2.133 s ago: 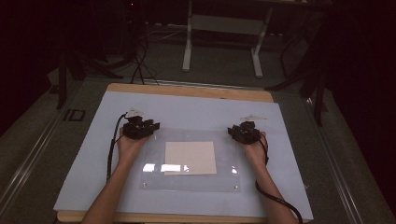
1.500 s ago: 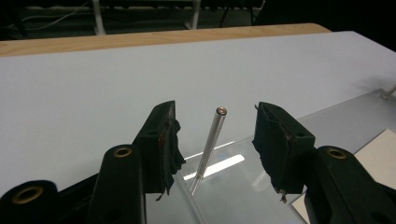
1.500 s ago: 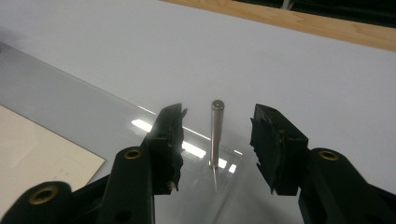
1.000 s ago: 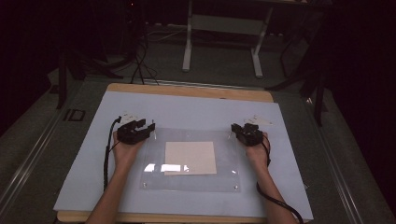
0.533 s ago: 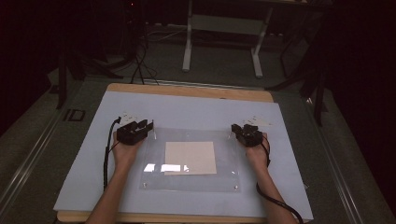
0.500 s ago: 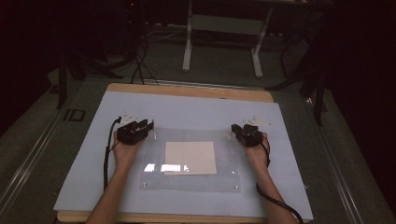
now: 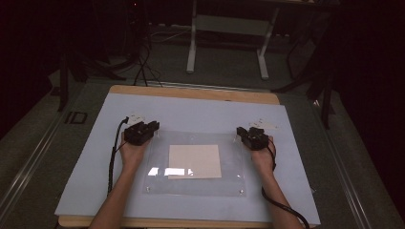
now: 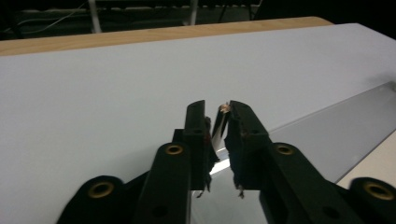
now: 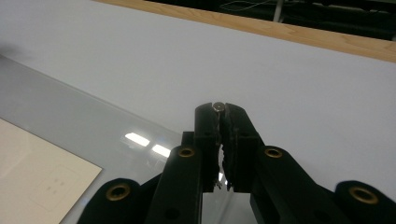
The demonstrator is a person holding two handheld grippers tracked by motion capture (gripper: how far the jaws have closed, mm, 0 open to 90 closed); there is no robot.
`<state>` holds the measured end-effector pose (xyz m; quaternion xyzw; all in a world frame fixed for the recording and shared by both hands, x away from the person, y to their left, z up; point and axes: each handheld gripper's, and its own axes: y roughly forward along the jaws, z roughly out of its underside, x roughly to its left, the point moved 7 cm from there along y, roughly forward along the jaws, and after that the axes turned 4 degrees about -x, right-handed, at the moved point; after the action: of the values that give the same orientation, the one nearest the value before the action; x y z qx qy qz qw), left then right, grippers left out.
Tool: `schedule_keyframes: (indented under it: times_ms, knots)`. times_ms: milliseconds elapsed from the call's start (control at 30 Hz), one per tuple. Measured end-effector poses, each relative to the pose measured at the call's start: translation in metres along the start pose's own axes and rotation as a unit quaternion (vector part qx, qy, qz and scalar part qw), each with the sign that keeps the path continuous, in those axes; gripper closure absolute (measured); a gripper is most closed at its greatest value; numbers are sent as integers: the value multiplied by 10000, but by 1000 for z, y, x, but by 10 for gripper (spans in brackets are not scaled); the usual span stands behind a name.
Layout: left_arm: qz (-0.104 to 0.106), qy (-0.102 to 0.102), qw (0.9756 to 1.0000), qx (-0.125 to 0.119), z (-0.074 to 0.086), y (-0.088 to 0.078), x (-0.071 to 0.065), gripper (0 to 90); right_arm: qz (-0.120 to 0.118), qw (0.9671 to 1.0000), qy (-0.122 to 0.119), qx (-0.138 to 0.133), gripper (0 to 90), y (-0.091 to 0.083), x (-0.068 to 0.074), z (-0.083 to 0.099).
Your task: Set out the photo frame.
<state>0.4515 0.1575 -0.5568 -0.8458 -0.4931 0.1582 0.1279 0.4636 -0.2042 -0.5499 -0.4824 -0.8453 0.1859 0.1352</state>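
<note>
1. I have a clear plastic sheet (image 7: 196,164) lying flat on the pale blue mat (image 7: 86,171) that covers the desk, with a cream paper square (image 7: 195,161) under its middle.
2. My left gripper (image 7: 142,132) sits at the sheet's far left corner. In the left gripper view its jaws have just been closing, and the corner of the sheet (image 8: 219,128) stands between them with a thin gap on each side, so I would not call it pinched.
3. My right gripper (image 7: 251,136) sits at the sheet's far right corner. In the right gripper view its jaws are pressed together on that corner, with a small round stud (image 9: 218,106) caught at the tips.
4. The sheet's near edge runs parallel to the desk's near edge, with small studs at its two near corners.
5. Two white labels (image 7: 135,117) lie on the mat, one just beyond each gripper.
6. The wooden rim of the desk (image 7: 191,93) shows along the far edge.
</note>
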Motion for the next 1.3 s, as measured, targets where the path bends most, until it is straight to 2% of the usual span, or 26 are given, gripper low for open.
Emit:
schedule_keyframes:
  times_ms: [33,233,333,400,467,500,600,633,667,767,833,900,933,1133,1233,1300]
  knots:
    - [-72,91,9999,40,0,2,-2,826,7,10000,-12,1,850,0,0,0]
    - [-168,138,9998,28,0,2,-1,844,-4,10000,9,13,849,0,0,0]
    - [-147,100,9998,37,0,2,0,848,-19,10000,51,15,849,0,-1,0]
    - [-63,-46,10000,32,1,3,2,847,-22,10000,66,35,850,1,-1,0]
    - [-49,-62,10000,41,0,3,2,846,-27,10000,80,48,849,1,-1,0]
    - [-15,-126,9999,47,0,3,3,845,-71,9997,235,86,844,1,-2,-1]
    - [70,-238,9997,56,0,3,5,840,-79,9994,287,192,846,2,-2,-2]
    - [169,-396,9991,63,0,4,7,836,-74,9992,307,229,846,2,-3,-3]
    - [221,-472,9986,79,0,5,8,834,-69,9991,317,262,846,2,-3,-3]
    - [259,-536,9981,130,-1,6,9,832,-83,9987,374,327,846,4,-4,-4]
    - [317,-651,9970,286,-3,10,12,833,-124,9980,500,374,847,6,-6,-6]
    - [353,-712,9964,307,-4,11,13,834,-121,9973,615,376,848,9,-7,-6]
    - [410,-815,9953,315,-4,14,15,834,-123,9972,633,384,849,10,-8,-7]
    - [448,-823,9950,351,-6,18,17,843,-212,9962,698,465,856,16,-12,-10]
    - [487,-997,9933,320,-7,23,20,844,-260,9948,864,469,858,19,-14,-12]
    - [491,-1020,9930,328,-7,24,21,846,-264,9943,911,481,859,21,-15,-13]
